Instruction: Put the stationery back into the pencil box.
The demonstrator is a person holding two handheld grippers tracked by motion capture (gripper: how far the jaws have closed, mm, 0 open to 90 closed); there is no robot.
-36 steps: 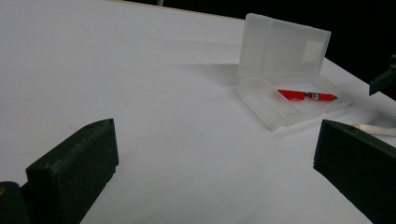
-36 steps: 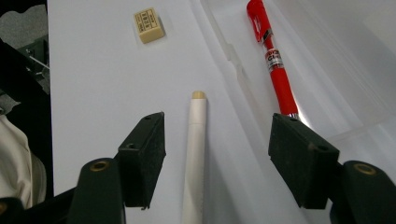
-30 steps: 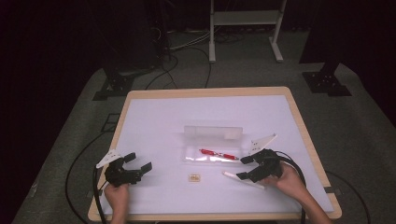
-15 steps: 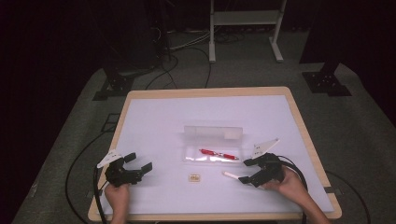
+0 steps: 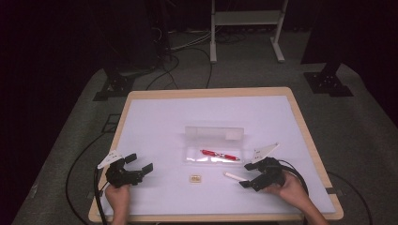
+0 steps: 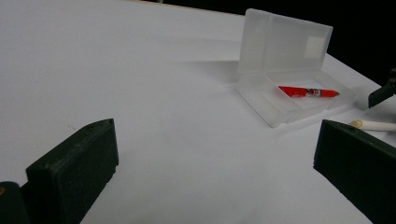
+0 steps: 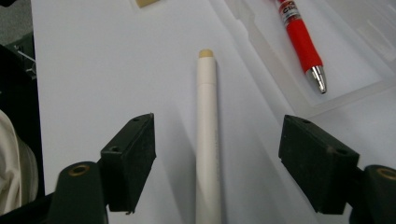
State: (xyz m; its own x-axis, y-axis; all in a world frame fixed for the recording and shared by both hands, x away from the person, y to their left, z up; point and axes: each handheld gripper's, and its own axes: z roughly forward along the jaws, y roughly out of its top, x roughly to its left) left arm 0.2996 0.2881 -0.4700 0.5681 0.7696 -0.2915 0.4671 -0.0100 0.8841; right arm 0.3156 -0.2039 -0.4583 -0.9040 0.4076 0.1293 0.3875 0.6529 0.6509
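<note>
My right gripper [image 5: 248,180] sits near me at 5 o'clock on the tabletop [image 5: 155,117], jaws wide apart and holding nothing. The white pen [image 7: 207,140] lies flat between them, untouched. My left gripper [image 5: 140,165] rests at 7 o'clock, also wide open and empty. Between them lies a small tan eraser [image 5: 195,178]. Farther, at the centre, the clear case [image 5: 213,157] stands open with its lid up, and the red pen [image 5: 219,155] is already inside. I judge one pen is packed; the white pen, maybe the eraser, and closing the lid are left.
</note>
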